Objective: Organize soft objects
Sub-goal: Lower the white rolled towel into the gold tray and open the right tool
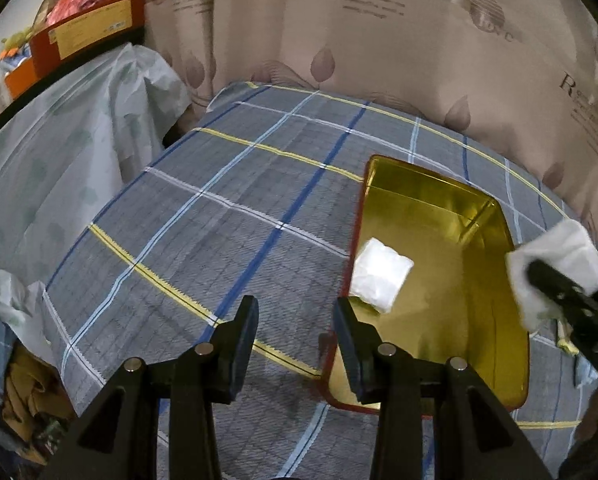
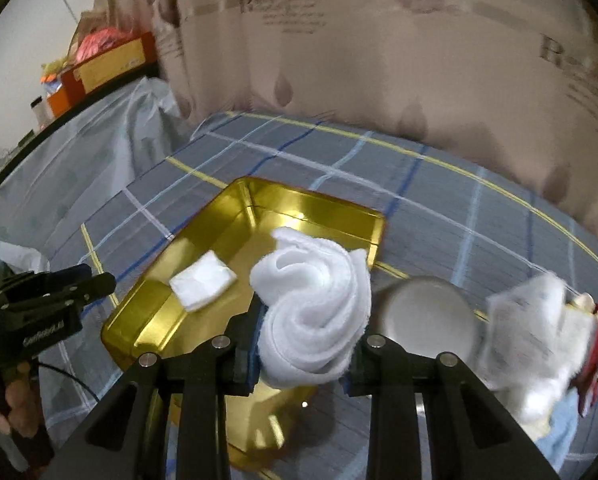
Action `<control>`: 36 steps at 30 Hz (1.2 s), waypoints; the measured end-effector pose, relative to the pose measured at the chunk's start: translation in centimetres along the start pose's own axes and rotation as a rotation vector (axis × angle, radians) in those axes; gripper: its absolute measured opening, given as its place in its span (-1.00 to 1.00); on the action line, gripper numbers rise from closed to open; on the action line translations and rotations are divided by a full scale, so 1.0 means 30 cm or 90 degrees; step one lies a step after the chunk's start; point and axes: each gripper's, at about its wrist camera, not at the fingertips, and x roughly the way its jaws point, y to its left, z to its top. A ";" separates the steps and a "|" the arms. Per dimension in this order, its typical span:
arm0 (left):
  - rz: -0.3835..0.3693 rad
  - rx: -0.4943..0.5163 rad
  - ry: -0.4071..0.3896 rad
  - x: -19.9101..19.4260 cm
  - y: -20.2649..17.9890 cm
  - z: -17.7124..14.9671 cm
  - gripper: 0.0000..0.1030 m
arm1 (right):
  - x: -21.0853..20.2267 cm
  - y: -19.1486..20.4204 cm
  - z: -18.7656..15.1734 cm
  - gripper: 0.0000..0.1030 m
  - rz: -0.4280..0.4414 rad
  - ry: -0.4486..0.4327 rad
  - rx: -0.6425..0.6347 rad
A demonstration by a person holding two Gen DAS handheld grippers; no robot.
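"Romantic"-style print on beige curtain (image 1: 399,40)

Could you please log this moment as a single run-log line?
right gripper: shut on rolled white towel, above gold tin | left gripper: open, holding nothing | tin holds: folded white pad

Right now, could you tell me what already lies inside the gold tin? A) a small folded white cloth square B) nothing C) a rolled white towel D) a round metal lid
A: a small folded white cloth square lies on the floor of the gold tin; the rolled white towel is gripped in the right hand-held gripper.
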 end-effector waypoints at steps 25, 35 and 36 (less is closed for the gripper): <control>-0.009 -0.005 0.017 0.020 0.001 -0.004 -0.23 | 0.027 0.023 0.010 0.16 -0.016 0.007 -0.021; -0.003 0.010 0.015 0.022 -0.024 -0.013 -0.23 | -0.174 -0.329 -0.052 0.15 -0.132 -0.011 0.054; -0.002 0.011 0.014 0.022 -0.025 -0.013 -0.23 | -0.181 -0.357 -0.061 0.11 -0.137 -0.008 0.063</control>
